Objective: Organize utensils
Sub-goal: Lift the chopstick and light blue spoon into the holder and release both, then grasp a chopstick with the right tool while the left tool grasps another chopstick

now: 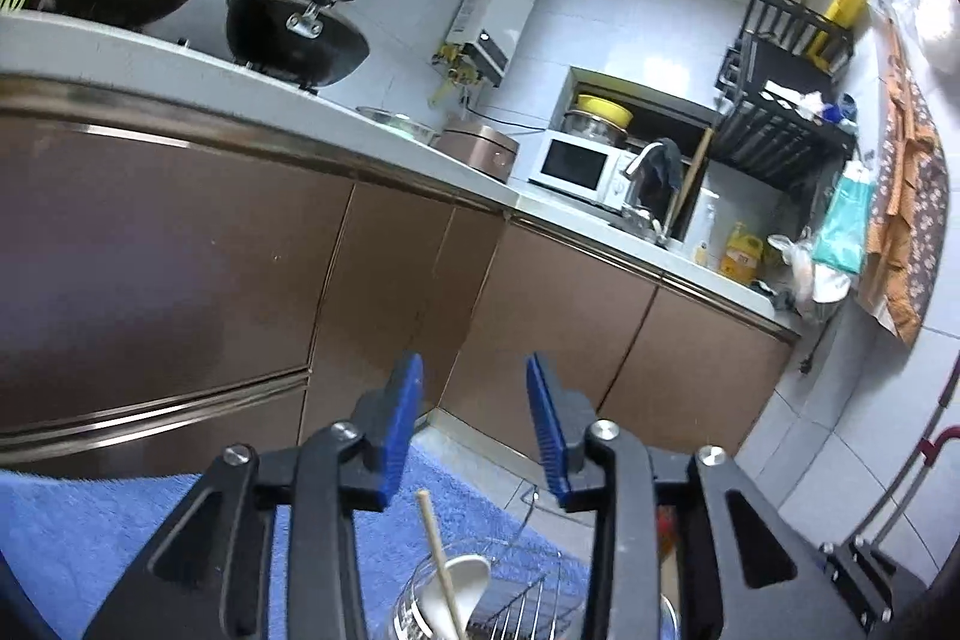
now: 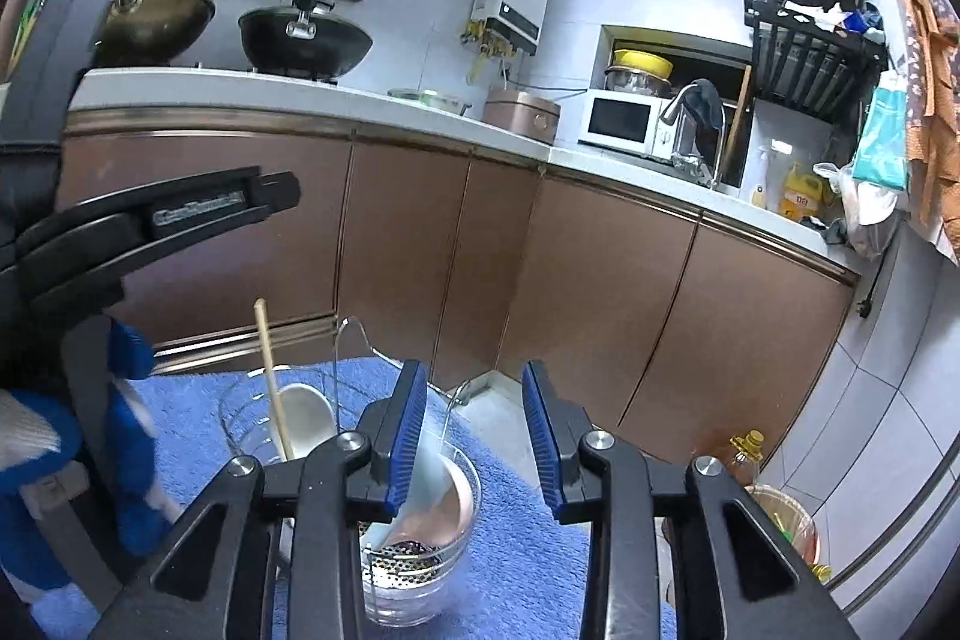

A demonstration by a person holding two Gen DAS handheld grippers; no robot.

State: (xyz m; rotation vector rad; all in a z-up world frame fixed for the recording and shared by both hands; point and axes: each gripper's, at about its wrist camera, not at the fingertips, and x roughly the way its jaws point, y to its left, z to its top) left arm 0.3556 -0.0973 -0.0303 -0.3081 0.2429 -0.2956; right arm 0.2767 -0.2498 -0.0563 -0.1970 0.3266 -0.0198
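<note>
A clear glass [image 2: 252, 418] on the blue towel [image 2: 516, 532] holds a wooden chopstick [image 2: 271, 376] and a white spoon [image 2: 306, 418]. A second glass [image 2: 444, 550] in front holds a pink and white spoon [image 2: 450, 496] and a perforated strainer [image 2: 402, 562]. My right gripper [image 2: 474, 430] is open and empty above this second glass. My left gripper [image 1: 474, 424] is open and empty, raised above the first glass [image 1: 420, 604] with the chopstick [image 1: 441, 562] and spoon [image 1: 462, 586]. The left gripper's body [image 2: 150, 220] shows at the left of the right wrist view.
Brown cabinets [image 2: 420, 244] and a white counter [image 2: 300, 91] stand behind the towel. Two woks [image 2: 306, 34] sit on the stove. A microwave [image 2: 624, 121], a faucet [image 2: 690, 100] and a black rack [image 2: 804, 40] are further right. An oil bottle [image 2: 744, 454] stands on the floor.
</note>
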